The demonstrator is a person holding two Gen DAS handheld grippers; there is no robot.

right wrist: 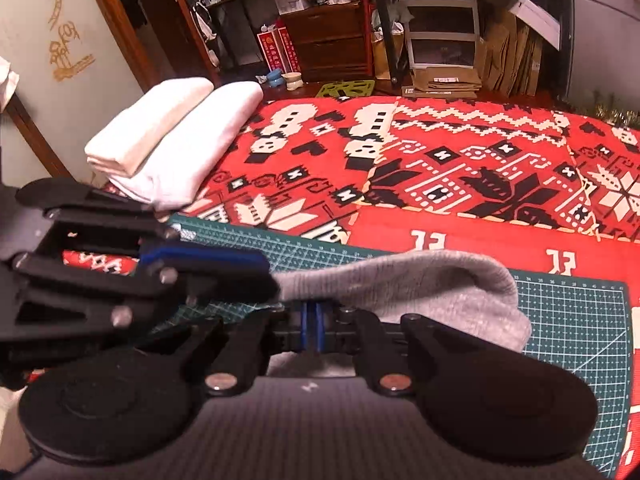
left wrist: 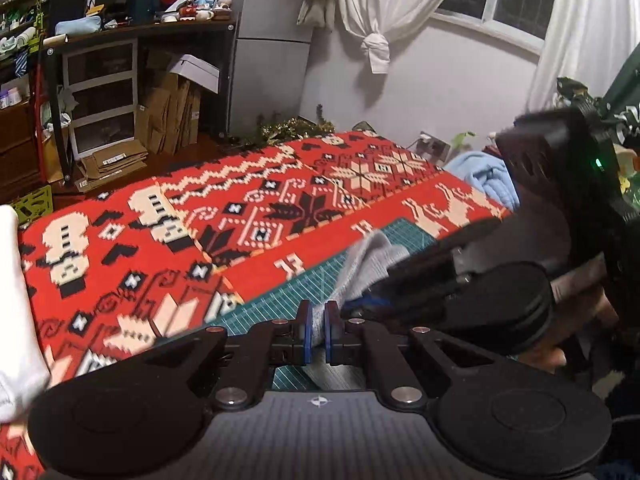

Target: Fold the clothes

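Note:
A grey knit garment [right wrist: 436,296] hangs bunched over the green cutting mat [right wrist: 568,312], lifted between both grippers. My left gripper [left wrist: 319,330] is shut on a grey edge of the garment [left wrist: 368,260]; its blue pads pinch the cloth. In the right wrist view the left gripper [right wrist: 268,276] comes in from the left, clamped on the cloth's left end. My right gripper [right wrist: 314,326] is shut on the cloth's lower edge. From the left wrist view, the right gripper [left wrist: 372,300] reaches in from the right onto the same cloth.
Two folded white garments [right wrist: 176,136] lie at the far left of the red patterned blanket [right wrist: 460,168]. A light blue cloth [left wrist: 484,176] lies at the bed's right edge. Shelves, cardboard and a fridge [left wrist: 272,40] stand beyond the bed.

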